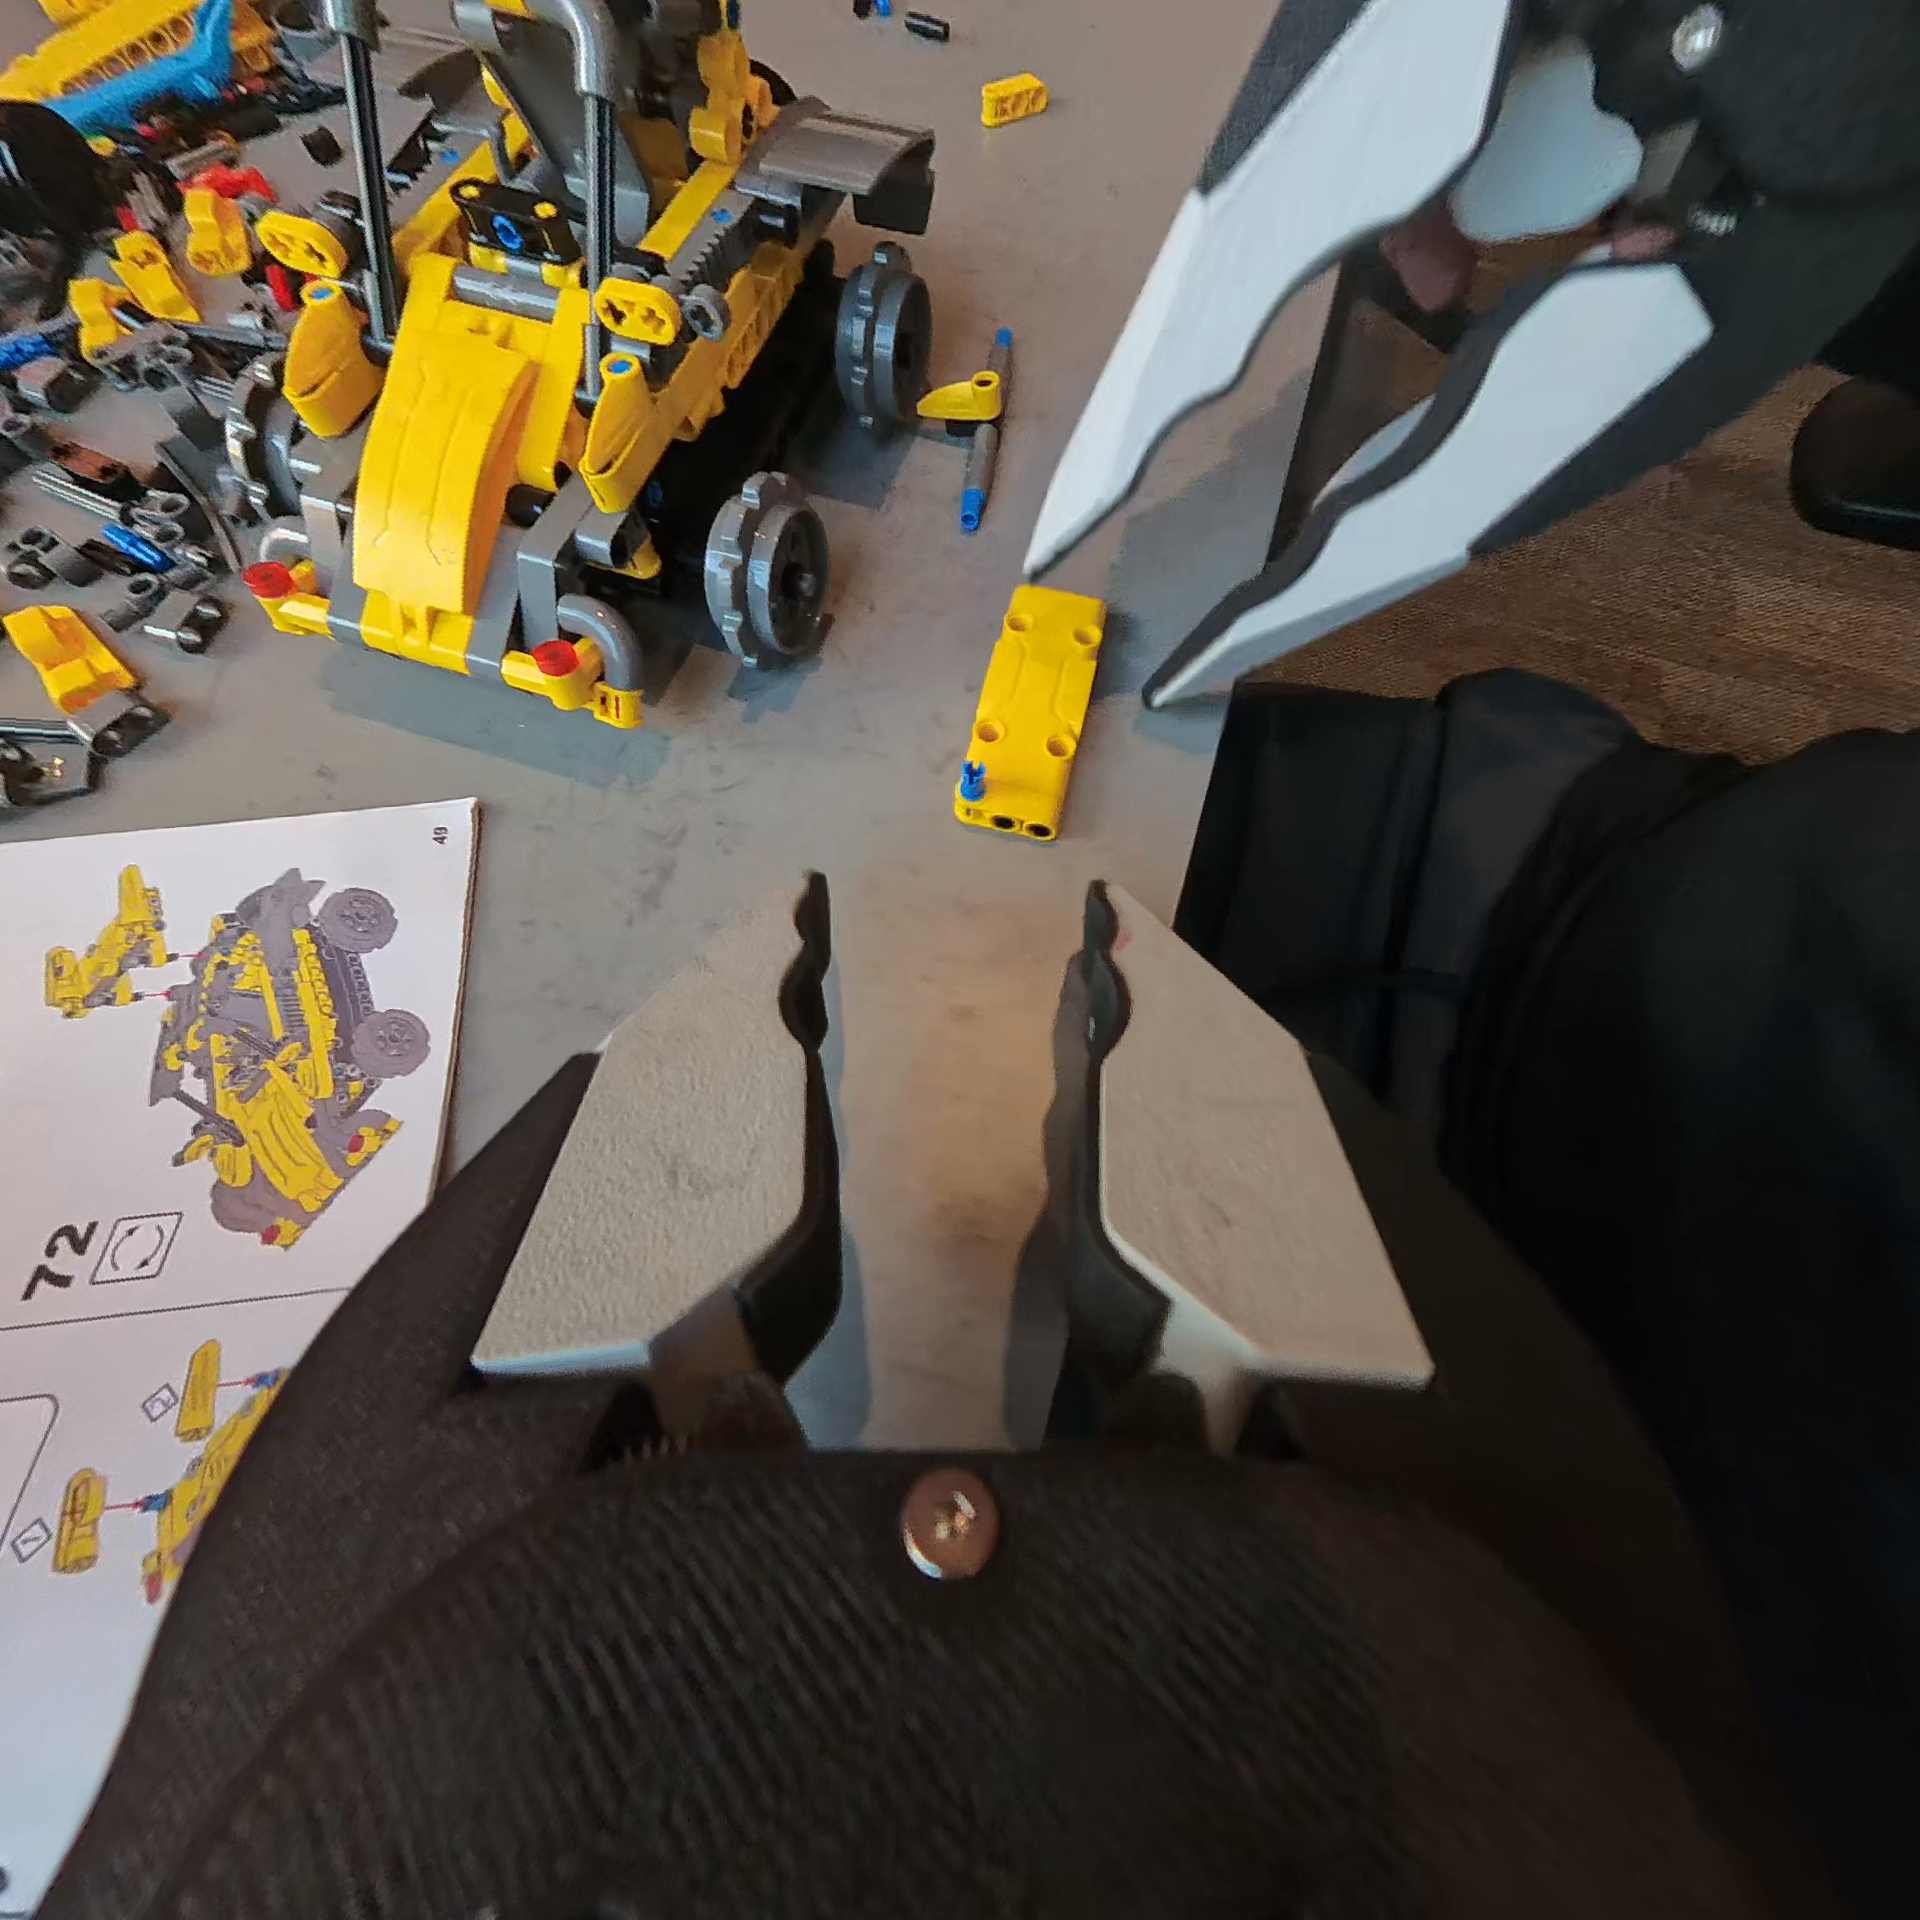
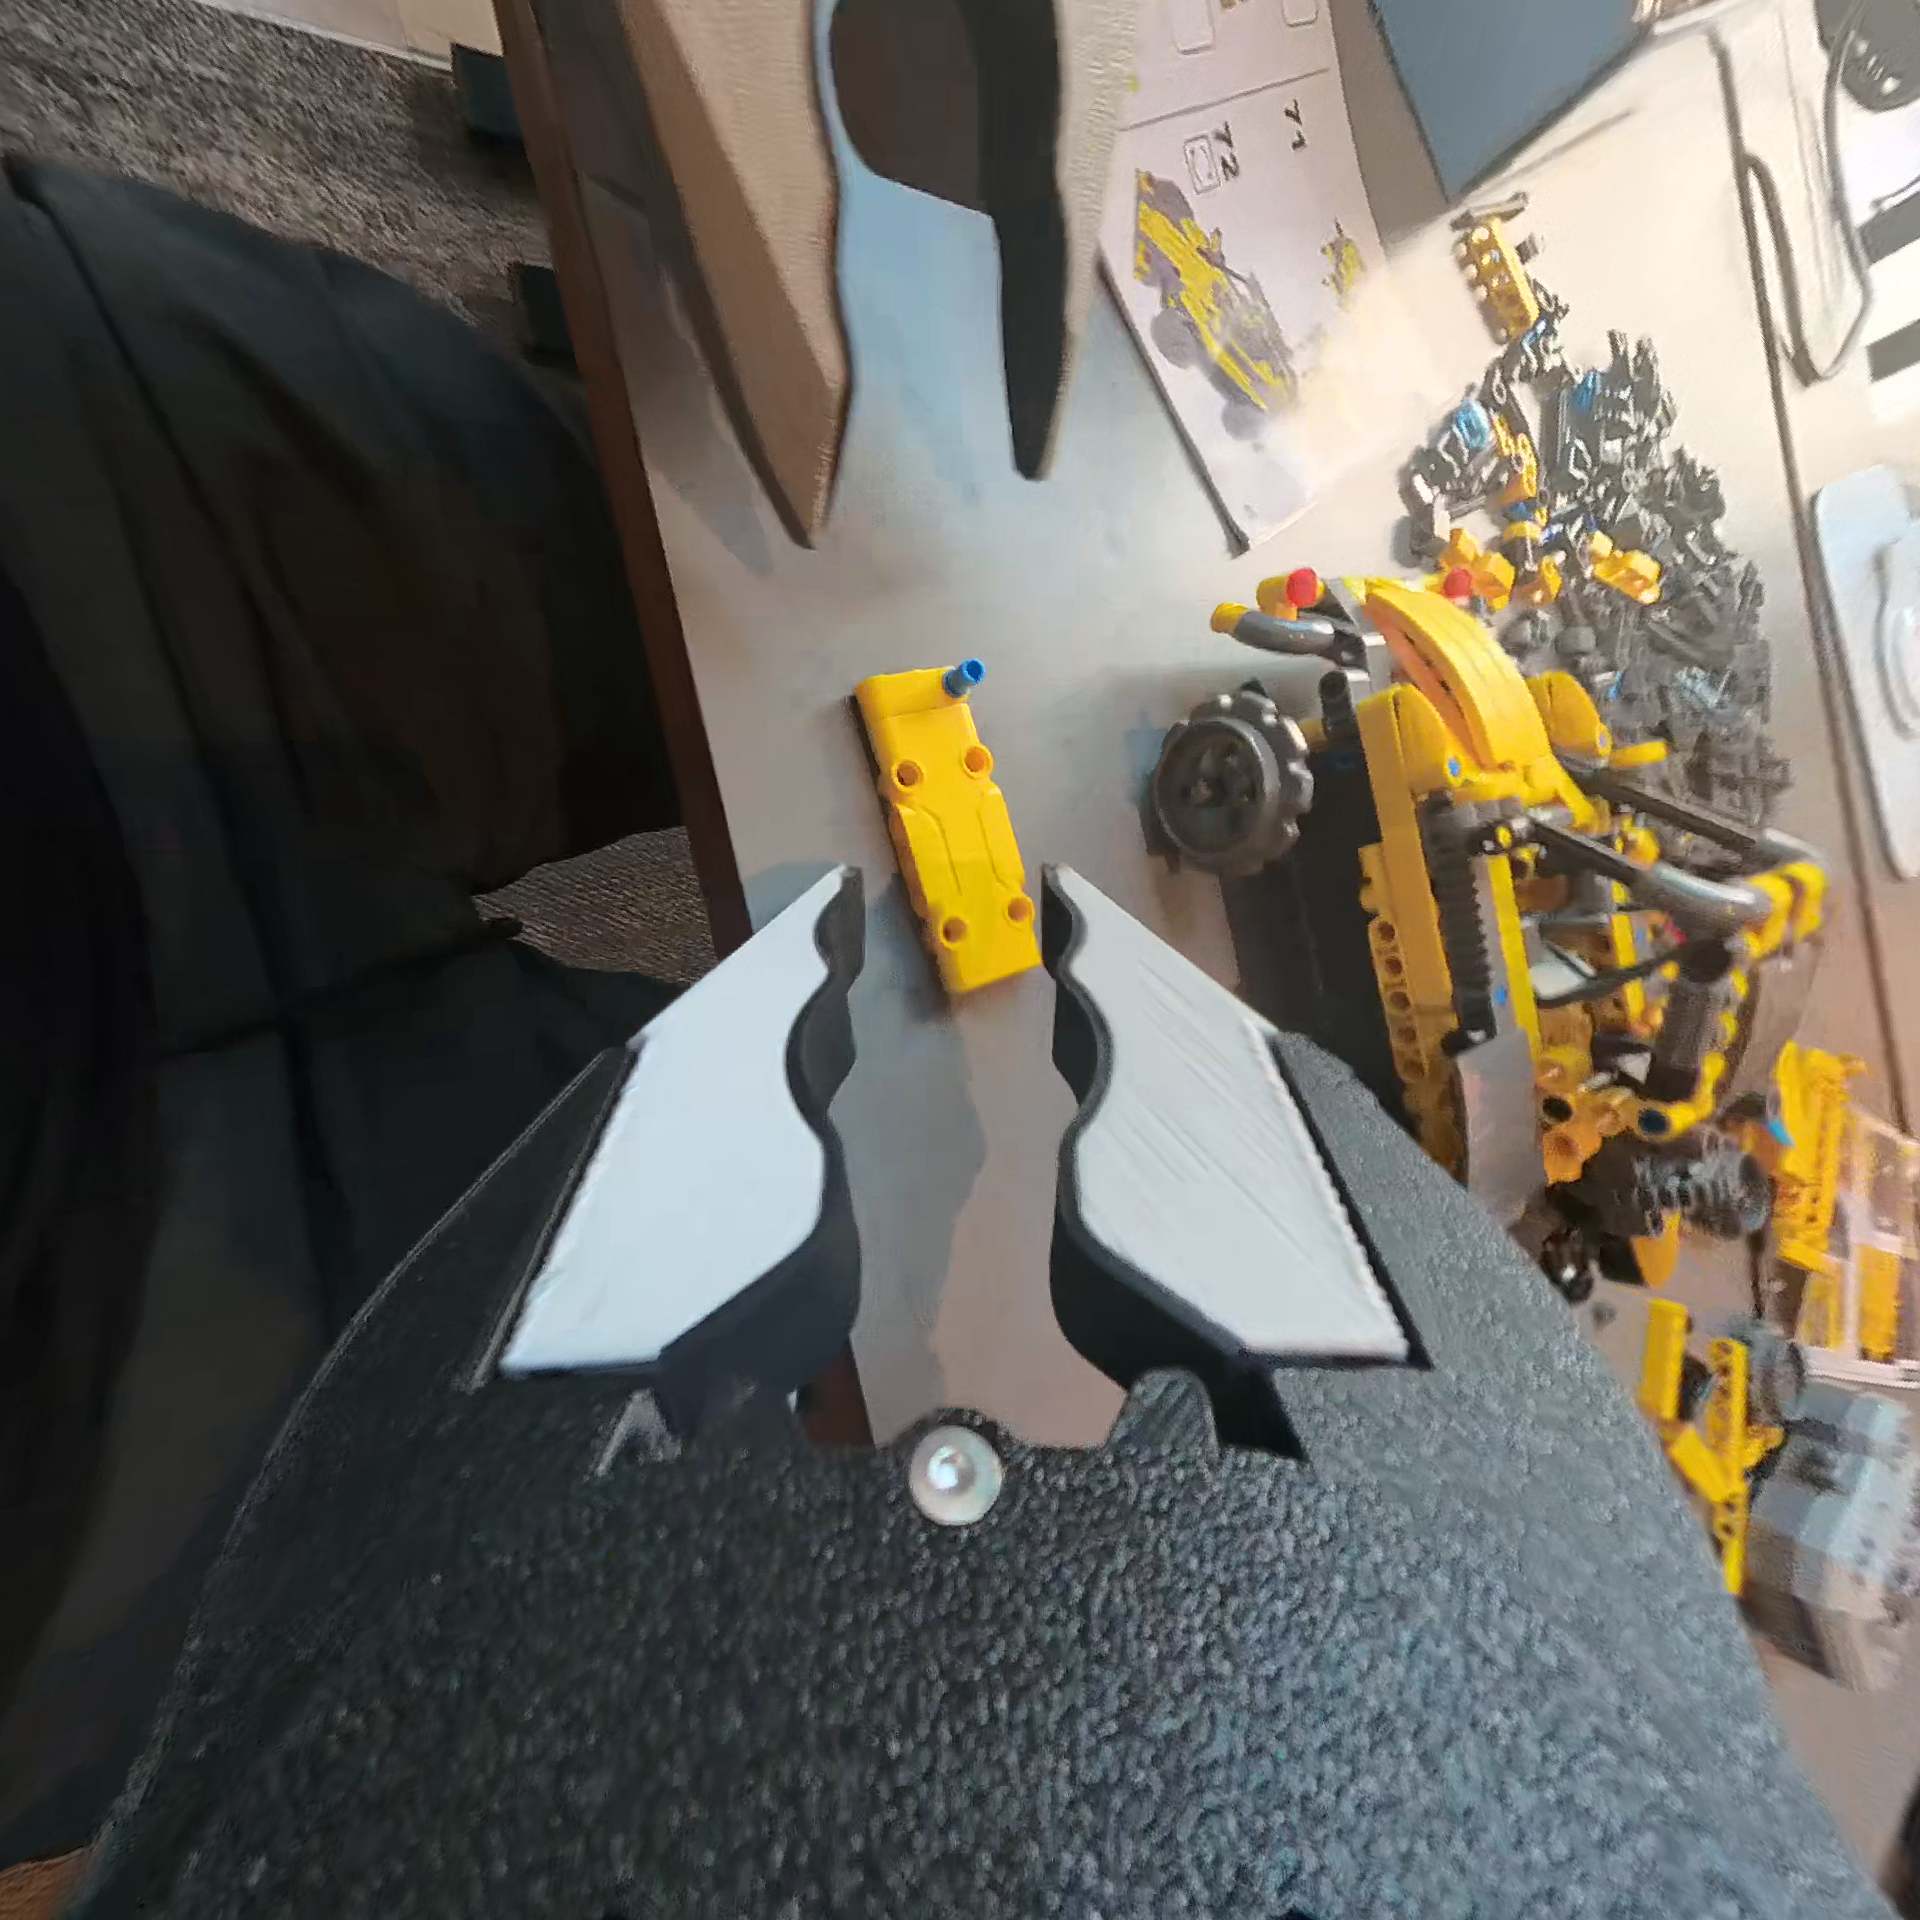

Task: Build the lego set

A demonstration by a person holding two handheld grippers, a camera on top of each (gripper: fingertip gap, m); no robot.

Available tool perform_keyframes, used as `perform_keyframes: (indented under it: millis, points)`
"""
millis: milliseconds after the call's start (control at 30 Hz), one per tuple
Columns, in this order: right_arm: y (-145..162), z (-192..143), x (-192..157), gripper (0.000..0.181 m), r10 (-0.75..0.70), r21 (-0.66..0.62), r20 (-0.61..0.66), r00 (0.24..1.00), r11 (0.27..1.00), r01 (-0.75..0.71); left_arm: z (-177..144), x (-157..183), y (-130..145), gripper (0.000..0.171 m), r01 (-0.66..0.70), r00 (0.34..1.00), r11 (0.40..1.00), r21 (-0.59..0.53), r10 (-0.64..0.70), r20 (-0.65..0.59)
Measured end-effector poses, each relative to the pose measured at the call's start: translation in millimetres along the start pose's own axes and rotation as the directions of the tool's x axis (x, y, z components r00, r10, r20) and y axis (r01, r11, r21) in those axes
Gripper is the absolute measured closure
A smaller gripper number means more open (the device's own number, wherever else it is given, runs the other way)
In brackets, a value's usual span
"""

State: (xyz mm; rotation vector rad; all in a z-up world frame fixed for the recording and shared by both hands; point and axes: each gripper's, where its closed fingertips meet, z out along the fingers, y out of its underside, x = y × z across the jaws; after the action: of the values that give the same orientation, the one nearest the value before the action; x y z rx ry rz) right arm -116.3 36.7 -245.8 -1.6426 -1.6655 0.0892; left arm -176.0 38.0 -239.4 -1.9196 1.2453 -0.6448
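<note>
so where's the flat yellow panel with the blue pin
The yellow panel lies flat near the table edge, between the right gripper fingertips, beside the yellow vehicle model.

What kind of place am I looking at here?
Probably a desk in an office or hobby room, used for building a toy kit. A half-built yellow brick vehicle stands on the grey table beside an open instruction booklet and a heap of loose parts; carpet covers the floor.

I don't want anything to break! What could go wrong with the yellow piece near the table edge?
The yellow panel lies close to the table edge; a nudge from the open right gripper might push it off. Its small blue pin could pop out. The toy vehicle stands nearby and might get bumped.
</note>
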Motion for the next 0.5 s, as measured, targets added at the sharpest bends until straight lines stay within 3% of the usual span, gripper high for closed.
perform_keyframes:
  millis: [267, 400, 500]
  points:
    - [28.7, -10.4, 10.8, 0.157, 0.219, 0.003, 0.137, 0.966, 0.975, -0.221, 7.6, 7.3, 3.8, 0.123, -0.01, 1.0, 0.999, -0.04, 0.011, 0.003]
    - [14.3, -1.1, -2.1, 0.16, 0.293, 0.027, 0.284, 0.913, 0.949, -0.314, 10.0, 6.6, 7.0, 0.124, -0.014, 0.999, 0.998, -0.058, 0.016, 0.029]
    - [-1.4, 9.4, -0.3, 0.163, 0.29, 0.054, 0.298, 0.909, 0.946, -0.32, 11.2, 7.6, 10.9, 0.124, -0.016, 0.999, 0.997, -0.07, 0.02, 0.045]
